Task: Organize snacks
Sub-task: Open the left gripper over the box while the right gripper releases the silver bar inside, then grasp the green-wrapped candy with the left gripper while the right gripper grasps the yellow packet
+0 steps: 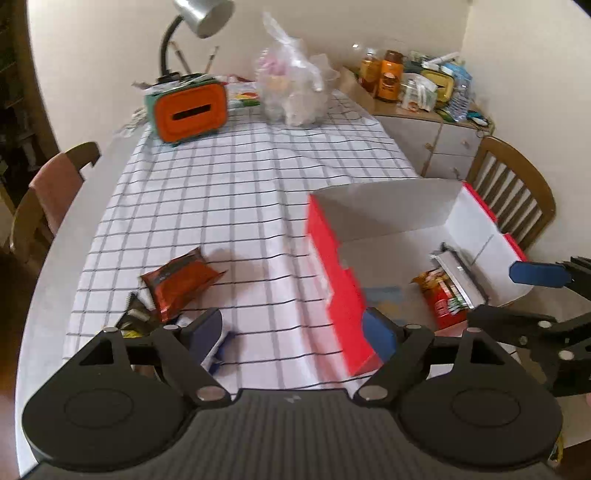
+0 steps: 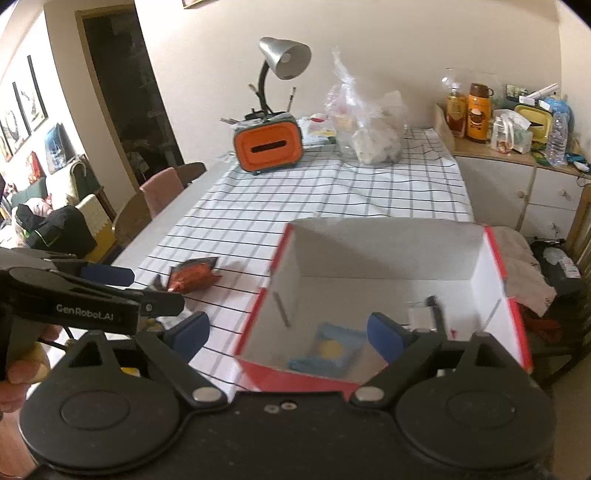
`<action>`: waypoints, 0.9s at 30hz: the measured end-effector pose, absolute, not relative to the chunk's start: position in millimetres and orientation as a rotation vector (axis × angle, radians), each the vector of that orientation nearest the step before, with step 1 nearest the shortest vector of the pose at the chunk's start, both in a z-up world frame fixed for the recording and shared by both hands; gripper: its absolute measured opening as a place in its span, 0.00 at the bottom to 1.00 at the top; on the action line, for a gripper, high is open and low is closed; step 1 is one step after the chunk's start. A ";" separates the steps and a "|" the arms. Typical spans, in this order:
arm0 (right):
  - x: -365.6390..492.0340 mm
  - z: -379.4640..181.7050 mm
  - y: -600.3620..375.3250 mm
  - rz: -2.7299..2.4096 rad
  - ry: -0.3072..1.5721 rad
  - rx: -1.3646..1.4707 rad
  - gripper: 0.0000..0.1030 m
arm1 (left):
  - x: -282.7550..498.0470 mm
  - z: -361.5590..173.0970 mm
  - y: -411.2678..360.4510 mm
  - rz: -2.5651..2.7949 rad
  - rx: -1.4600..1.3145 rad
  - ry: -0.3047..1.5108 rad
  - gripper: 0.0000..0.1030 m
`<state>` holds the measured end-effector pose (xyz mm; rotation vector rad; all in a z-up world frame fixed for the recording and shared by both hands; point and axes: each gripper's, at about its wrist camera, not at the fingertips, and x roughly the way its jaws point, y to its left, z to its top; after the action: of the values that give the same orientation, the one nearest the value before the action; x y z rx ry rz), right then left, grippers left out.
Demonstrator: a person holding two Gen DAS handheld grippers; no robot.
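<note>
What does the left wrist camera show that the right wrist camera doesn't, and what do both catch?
Only the left wrist view shows the red snack packet inside the box and the slatted chair behind it. Only the right wrist view shows the dark doorway, the framed pictures and a hand on the left gripper. Both show the red box, the orange-brown packet on the checked cloth, and the lamp.

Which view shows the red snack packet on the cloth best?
The left wrist view: the packet lies near and unobstructed. The right wrist view shows it smaller and farther off, beside the left gripper.
</note>
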<state>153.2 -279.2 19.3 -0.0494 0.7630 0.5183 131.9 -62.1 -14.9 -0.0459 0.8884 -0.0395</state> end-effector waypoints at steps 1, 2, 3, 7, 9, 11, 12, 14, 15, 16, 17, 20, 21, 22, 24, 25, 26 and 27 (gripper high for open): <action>150.1 17.9 -274.6 0.522 0.764 -0.044 0.93 | 128.6 -16.2 -54.4 -0.033 -0.051 0.891 0.82; 147.6 16.6 -270.4 0.522 0.763 -0.039 0.99 | 125.7 -17.2 -47.7 -0.027 -0.055 0.892 0.82; 145.2 15.4 -266.7 0.525 0.758 -0.033 0.99 | 122.3 -18.6 -40.0 -0.018 -0.058 0.893 0.82; 136.2 7.9 -245.9 0.535 0.771 -0.033 1.00 | 110.2 -25.5 -8.3 0.021 -0.069 0.904 0.82; 132.8 3.8 -235.0 0.536 0.781 -0.038 1.00 | 103.1 -29.9 9.6 0.046 -0.083 0.912 0.82; 129.5 -2.1 -222.1 0.548 0.799 -0.039 1.00 | 96.8 -35.0 28.7 0.065 -0.098 0.925 0.82; 128.1 -5.0 -215.6 0.554 0.807 -0.043 1.00 | 93.0 -38.1 38.6 0.078 -0.102 0.931 0.82; 124.6 -11.7 -202.3 0.565 0.820 -0.057 1.00 | 86.6 -45.0 58.5 0.108 -0.103 0.942 0.82; 121.6 -15.6 -194.4 0.571 0.828 -0.066 1.00 | 83.7 -49.0 68.0 0.124 -0.104 0.949 0.82; 119.1 -18.7 -188.1 0.575 0.834 -0.072 1.00 | 81.4 -53.0 77.1 0.141 -0.106 0.958 0.82; 117.6 -22.6 -180.5 0.583 0.842 -0.078 1.00 | 78.8 -57.2 85.9 0.162 -0.107 0.967 0.82; 114.1 -33.7 -158.2 0.600 0.863 -0.100 1.00 | 71.8 -70.3 110.9 0.210 -0.121 0.993 0.82; 112.9 -37.3 -150.9 0.605 0.869 -0.108 1.00 | 69.3 -74.1 118.9 0.220 -0.126 1.000 0.82; 112.4 -40.8 -144.1 0.607 0.878 -0.115 1.00 | 67.2 -77.9 125.2 0.232 -0.128 1.005 0.82; 110.1 -47.9 -131.6 0.614 0.893 -0.123 0.99 | 62.5 -86.0 138.2 0.257 -0.128 1.016 0.82; 109.1 -51.9 -125.1 0.615 0.900 -0.129 0.99 | 61.0 -89.8 142.8 0.263 -0.128 1.021 0.82; 108.8 -56.6 -117.7 0.615 0.908 -0.136 0.99 | 58.7 -93.9 148.5 0.271 -0.130 1.025 0.82; 107.1 -60.0 -112.1 0.619 0.915 -0.140 0.99 | 56.6 -98.0 154.0 0.279 -0.129 1.030 0.82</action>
<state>107.1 -112.1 -60.0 -0.1401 0.9152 0.6185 56.6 154.0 -98.0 -0.1287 1.0300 0.2791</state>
